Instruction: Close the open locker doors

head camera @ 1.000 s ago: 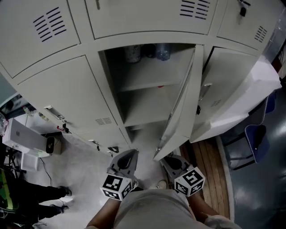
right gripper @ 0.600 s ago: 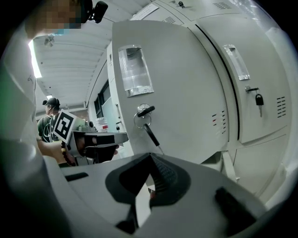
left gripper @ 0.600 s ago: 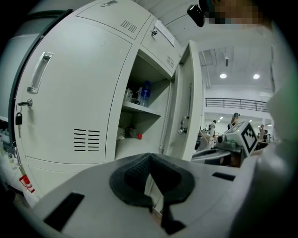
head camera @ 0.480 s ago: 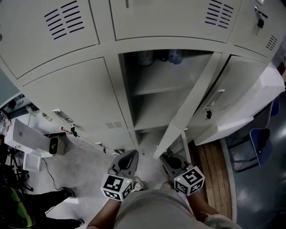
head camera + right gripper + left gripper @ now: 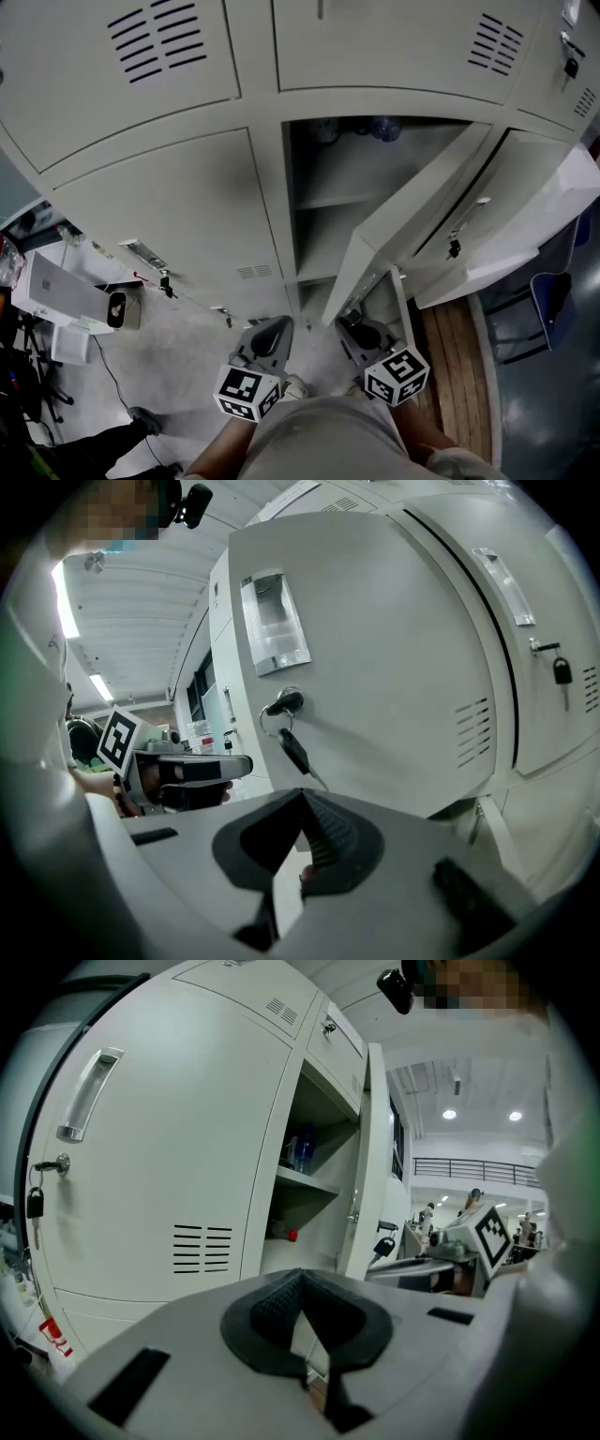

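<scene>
The middle locker (image 5: 328, 202) stands open, with a shelf and bottles (image 5: 384, 127) up in it. Its door (image 5: 408, 220), hinged at the right, hangs partly swung across the opening. My right gripper (image 5: 351, 328) is shut and empty, just below that door's lower corner. The right gripper view shows the door's outer face (image 5: 375, 667) close ahead, with a recessed handle (image 5: 274, 621) and a key (image 5: 286, 707) in the lock. My left gripper (image 5: 272, 334) is shut and empty, low in front of the locker frame. The left gripper view looks into the open compartment (image 5: 305, 1194).
Closed lockers flank the opening: one at the left (image 5: 159, 206) with a handle (image 5: 89, 1091) and key (image 5: 36, 1202), one at the right (image 5: 511, 202). A white box (image 5: 56, 291) and cables lie on the floor at left. A wooden platform (image 5: 450, 356) and blue chair (image 5: 553, 309) are at right.
The open door has swung leftwards across the opening and now covers more of it. Both grippers keep their places near the door's foot; the head view has shifted.
</scene>
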The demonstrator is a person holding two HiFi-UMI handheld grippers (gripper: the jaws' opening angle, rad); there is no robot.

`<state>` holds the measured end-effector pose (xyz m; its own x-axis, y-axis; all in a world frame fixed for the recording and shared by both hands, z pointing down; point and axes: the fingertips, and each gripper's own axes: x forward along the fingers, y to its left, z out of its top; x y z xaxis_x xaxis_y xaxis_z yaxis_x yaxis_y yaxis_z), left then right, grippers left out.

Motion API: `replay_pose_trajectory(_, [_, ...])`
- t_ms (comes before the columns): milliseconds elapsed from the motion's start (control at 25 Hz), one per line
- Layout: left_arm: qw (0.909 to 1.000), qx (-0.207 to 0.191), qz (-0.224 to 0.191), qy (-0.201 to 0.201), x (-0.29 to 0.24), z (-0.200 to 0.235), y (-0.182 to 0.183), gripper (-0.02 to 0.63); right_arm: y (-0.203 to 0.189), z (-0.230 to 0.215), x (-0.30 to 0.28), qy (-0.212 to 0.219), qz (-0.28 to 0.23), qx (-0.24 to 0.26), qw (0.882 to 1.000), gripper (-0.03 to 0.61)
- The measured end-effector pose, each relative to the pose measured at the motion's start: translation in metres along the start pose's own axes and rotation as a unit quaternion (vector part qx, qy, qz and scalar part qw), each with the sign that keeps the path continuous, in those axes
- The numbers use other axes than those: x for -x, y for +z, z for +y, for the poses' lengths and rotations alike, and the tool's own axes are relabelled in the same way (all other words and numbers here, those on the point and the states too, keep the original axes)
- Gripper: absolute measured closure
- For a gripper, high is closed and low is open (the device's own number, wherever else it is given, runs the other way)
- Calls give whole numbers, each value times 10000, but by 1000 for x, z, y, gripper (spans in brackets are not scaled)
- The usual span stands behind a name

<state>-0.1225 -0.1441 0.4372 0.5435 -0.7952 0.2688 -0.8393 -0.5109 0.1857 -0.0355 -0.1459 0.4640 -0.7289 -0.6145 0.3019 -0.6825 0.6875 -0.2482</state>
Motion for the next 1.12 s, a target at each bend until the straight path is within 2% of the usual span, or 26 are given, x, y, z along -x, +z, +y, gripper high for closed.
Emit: replay_pose_trajectory(1120, [9998,123,-64,121,19,76,4,600,30,-13,-81,-243,-82,33,9997,552])
